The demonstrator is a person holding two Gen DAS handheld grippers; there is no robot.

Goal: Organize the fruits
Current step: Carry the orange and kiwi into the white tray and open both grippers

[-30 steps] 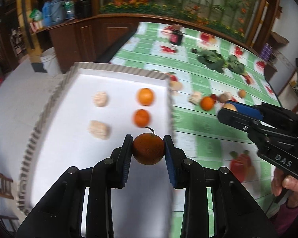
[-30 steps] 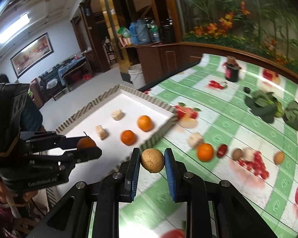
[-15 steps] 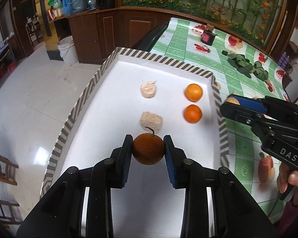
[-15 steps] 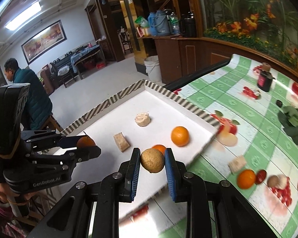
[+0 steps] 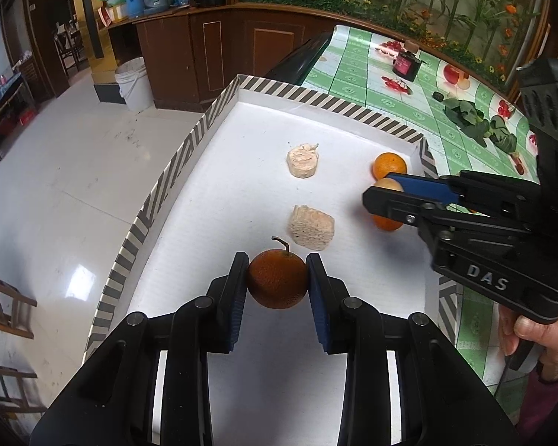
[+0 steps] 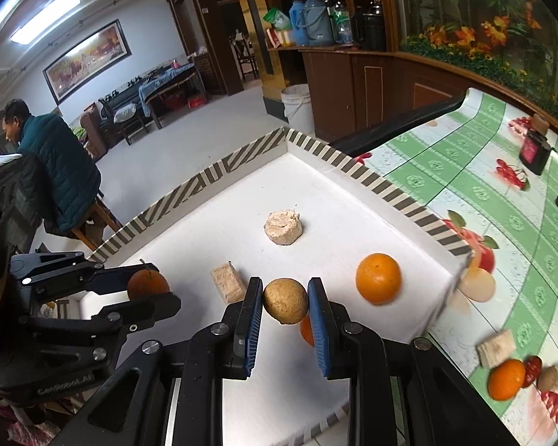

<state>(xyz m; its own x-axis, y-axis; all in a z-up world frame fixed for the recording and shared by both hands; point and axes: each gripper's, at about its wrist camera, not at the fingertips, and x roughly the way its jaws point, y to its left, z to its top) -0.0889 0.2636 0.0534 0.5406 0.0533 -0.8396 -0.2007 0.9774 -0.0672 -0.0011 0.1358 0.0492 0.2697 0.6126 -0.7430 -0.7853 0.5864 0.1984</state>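
Both grippers have swung in over the white tray (image 5: 212, 141) now! Left gripper (image 5: 277, 282) clamped tight on a dark orange (image 5: 277, 282), right gripper (image 6: 284, 301) pinching a tan round fruit (image 6: 284, 299), both hovering above the two oranges (image 6: 377, 278) already lying there, so drop-off looks close.

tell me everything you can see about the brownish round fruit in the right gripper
The tan-brown fruit is small, nearly round, with a matte, slightly speckled skin and no visible stem. The right gripper is shut on it, blue pads pressing both sides. It hangs above the white tray, touching nothing else, in front of an orange.
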